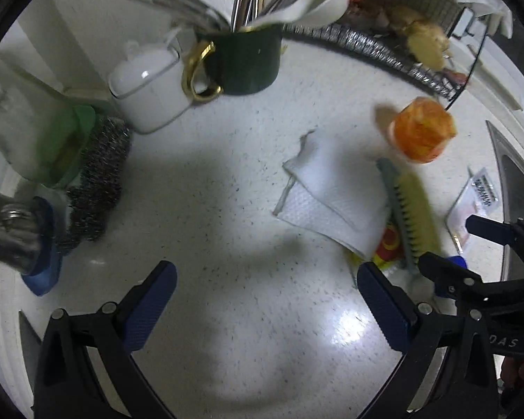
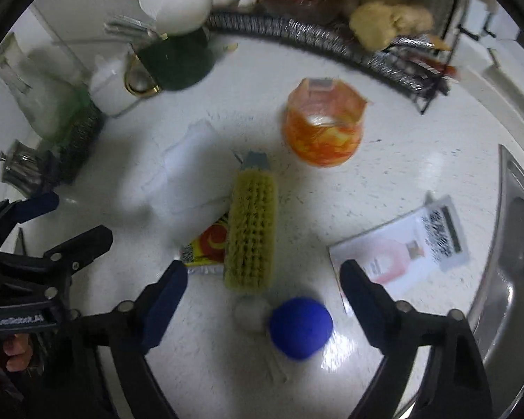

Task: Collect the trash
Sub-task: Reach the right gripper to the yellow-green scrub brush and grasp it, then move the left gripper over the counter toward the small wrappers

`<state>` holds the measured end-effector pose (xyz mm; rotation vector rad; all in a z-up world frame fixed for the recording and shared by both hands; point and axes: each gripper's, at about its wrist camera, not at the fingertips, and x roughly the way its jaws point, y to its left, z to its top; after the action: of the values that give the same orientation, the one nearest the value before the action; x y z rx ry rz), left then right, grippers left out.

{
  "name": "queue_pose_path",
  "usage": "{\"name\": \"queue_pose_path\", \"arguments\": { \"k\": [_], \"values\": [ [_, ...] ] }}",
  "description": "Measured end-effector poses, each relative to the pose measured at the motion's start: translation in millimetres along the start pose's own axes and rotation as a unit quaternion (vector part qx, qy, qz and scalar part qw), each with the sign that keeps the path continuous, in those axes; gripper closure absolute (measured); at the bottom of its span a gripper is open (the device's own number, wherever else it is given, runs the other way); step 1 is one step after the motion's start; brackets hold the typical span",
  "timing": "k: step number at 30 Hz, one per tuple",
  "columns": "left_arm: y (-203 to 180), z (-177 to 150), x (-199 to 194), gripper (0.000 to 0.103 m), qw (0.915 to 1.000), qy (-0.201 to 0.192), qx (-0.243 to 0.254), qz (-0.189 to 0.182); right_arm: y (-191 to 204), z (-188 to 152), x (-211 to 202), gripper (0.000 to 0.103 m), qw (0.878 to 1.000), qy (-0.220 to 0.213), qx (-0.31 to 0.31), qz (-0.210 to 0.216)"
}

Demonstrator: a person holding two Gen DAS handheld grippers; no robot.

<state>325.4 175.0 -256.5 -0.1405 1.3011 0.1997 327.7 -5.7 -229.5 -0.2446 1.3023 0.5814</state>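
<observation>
A white paper napkin (image 1: 326,192) lies on the speckled white counter (image 1: 227,209), partly over a yellow-red wrapper (image 1: 387,244); both also show in the right wrist view, napkin (image 2: 188,188) and wrapper (image 2: 209,244). A yellow scrub brush (image 2: 250,230) lies beside them. An orange plastic cup (image 2: 323,129) stands behind. A flat clear packet with a barcode label (image 2: 408,244) lies right. A blue ball-like object (image 2: 300,326) sits between my right fingers. My left gripper (image 1: 265,300) is open and empty, left of the napkin. My right gripper (image 2: 263,296) is open above the counter.
A dark green mug with utensils (image 1: 244,59), a white lidded pot (image 1: 150,83), a steel scourer (image 1: 97,181) and a green sponge (image 1: 66,139) stand at the left. A wire rack with food (image 2: 366,28) runs along the back. A steel sink (image 2: 513,244) lies right.
</observation>
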Motion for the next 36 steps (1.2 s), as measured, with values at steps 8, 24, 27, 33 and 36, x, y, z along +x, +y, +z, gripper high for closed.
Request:
{"name": "queue_pose_path", "arguments": {
  "k": [8,24,27,33,36],
  "values": [
    [4.3,7.2,22.6,0.001,0.9997,0.020,0.006,-0.013,7.2,8.2,32.8,0.035,0.999,0.034,-0.005,0.003],
    [-34.1,1.2,-27.1,0.001,0.9965,-0.010,0.062,-0.055,-8.0,-17.4,-44.8,0.068,0.999,-0.042,0.030,-0.001],
    [-59.7,6.0,-32.1,0.001,0.9928,-0.017,0.088,-0.079,-21.7,-31.3,-70.1,0.068,0.997,-0.061,0.052,-0.014],
    [-124.6,10.6,-30.0,0.000,0.9822,-0.012,0.155,-0.105,-62.5,-58.9,-96.3,0.068,0.989,-0.081,0.114,-0.044],
    [-154.3,19.4,-20.9,0.001,0.9756,-0.011,0.186,-0.117,-85.2,-77.7,-101.9,0.068,0.984,-0.082,0.145,-0.060]
  ]
}}
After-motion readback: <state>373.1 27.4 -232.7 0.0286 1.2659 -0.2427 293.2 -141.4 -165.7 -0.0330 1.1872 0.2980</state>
